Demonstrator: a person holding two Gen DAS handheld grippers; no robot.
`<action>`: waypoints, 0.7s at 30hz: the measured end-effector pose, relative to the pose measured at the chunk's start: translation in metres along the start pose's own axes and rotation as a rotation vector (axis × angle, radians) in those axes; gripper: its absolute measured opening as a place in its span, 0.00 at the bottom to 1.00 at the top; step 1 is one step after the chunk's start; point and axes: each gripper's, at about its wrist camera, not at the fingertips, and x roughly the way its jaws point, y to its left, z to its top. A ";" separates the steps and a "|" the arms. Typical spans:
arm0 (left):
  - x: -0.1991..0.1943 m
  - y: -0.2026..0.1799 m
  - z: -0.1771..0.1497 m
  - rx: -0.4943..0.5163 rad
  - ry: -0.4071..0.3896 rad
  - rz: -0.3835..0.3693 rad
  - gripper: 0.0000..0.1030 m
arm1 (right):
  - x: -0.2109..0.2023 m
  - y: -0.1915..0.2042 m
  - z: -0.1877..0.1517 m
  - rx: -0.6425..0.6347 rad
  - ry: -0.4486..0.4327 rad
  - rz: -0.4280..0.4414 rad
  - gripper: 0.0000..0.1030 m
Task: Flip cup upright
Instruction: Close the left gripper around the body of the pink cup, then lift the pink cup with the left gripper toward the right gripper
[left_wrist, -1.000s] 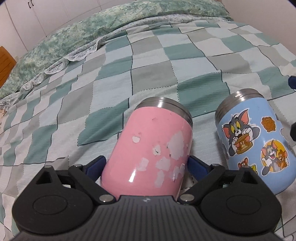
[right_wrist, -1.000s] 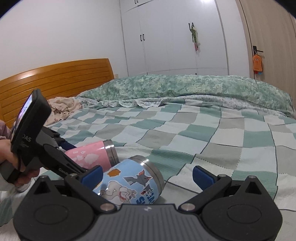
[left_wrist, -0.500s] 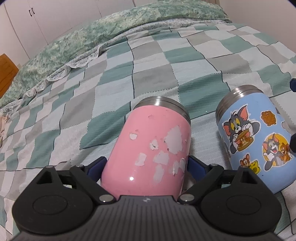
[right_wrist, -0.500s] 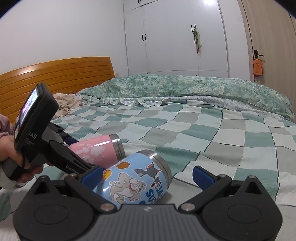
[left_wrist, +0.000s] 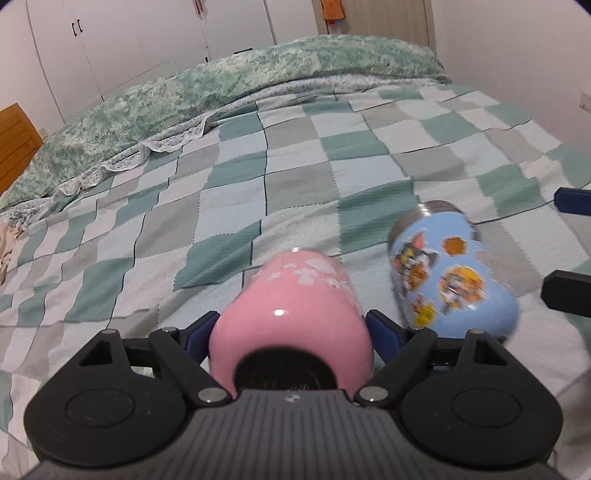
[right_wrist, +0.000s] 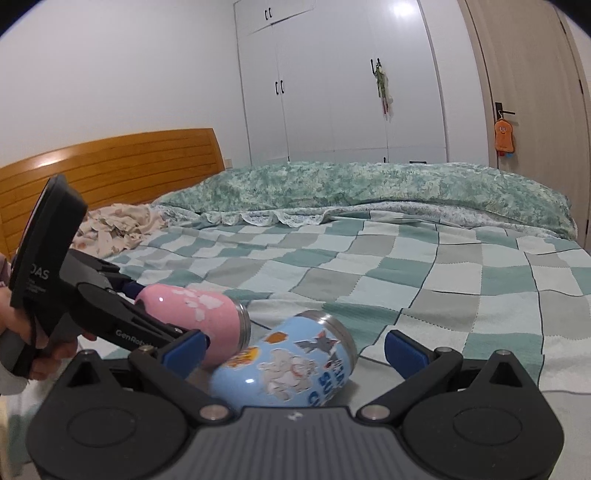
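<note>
The left tongs (left_wrist: 291, 332) clamp the pink cup (left_wrist: 295, 314) by its base end, steel rim aimed toward twelve o'clock above the checked bed (left_wrist: 295, 166). The right tongs (right_wrist: 295, 347) gape wide around the blue cartoon cup (right_wrist: 288, 365) lying sideways.

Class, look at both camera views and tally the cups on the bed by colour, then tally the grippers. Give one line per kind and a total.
Pink cup: 1
Blue cartoon cup: 1
Grippers: 2, the left gripper and the right gripper
Total: 4
</note>
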 end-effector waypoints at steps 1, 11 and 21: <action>-0.005 -0.001 -0.003 0.002 -0.002 -0.004 0.83 | -0.005 0.004 -0.001 0.005 -0.002 0.003 1.00; -0.005 -0.006 -0.040 -0.019 0.129 -0.040 0.83 | -0.028 0.023 -0.012 0.006 0.013 0.004 1.00; -0.052 -0.020 -0.050 0.007 -0.020 -0.056 0.81 | -0.046 0.026 -0.014 0.028 0.002 -0.021 1.00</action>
